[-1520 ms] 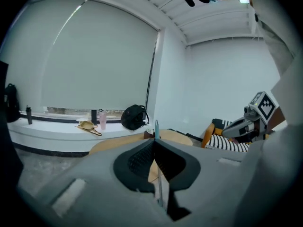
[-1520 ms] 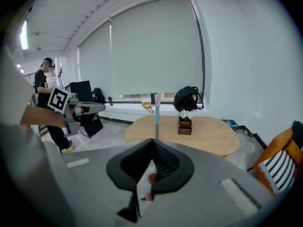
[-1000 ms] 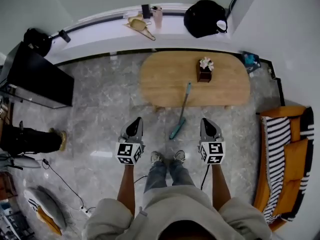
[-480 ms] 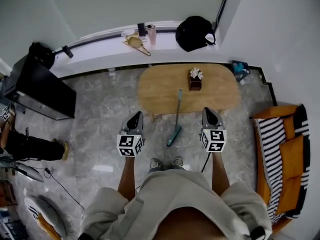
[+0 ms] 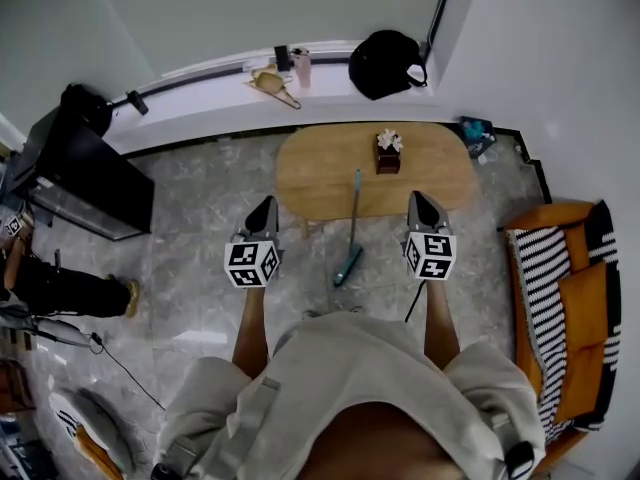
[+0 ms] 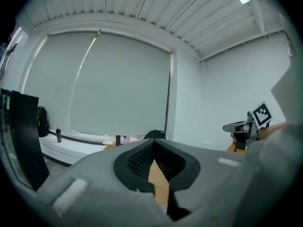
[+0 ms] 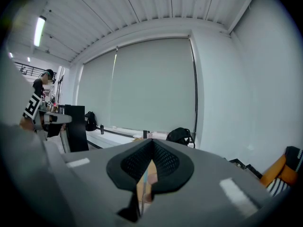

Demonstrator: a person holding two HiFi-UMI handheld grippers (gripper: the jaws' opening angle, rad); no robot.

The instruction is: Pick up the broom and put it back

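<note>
The broom [image 5: 352, 226] has a teal handle and head. It leans with the handle's top on the oval wooden table [image 5: 310, 173] and its head on the floor at the table's front edge. My left gripper [image 5: 262, 208] is held to the broom's left, shut and empty. To the broom's right my right gripper [image 5: 420, 202] hangs apart from it, jaws together with nothing between them. Both point nearly level toward the far wall. In the left gripper view the jaws [image 6: 154, 144] meet at the tip, and in the right gripper view the jaws [image 7: 152, 141] meet likewise.
A small flower box [image 5: 387, 152] stands on the table. Behind it a window ledge carries a black backpack [image 5: 386, 63] and small items. A black cabinet [image 5: 85, 183] and a person's leg [image 5: 60, 288] are at the left. An orange striped sofa [image 5: 560, 298] lines the right.
Both grippers have risen and now sit higher in the head view, level with the table's front edge. My torso now covers my feet. The broom has not moved.
</note>
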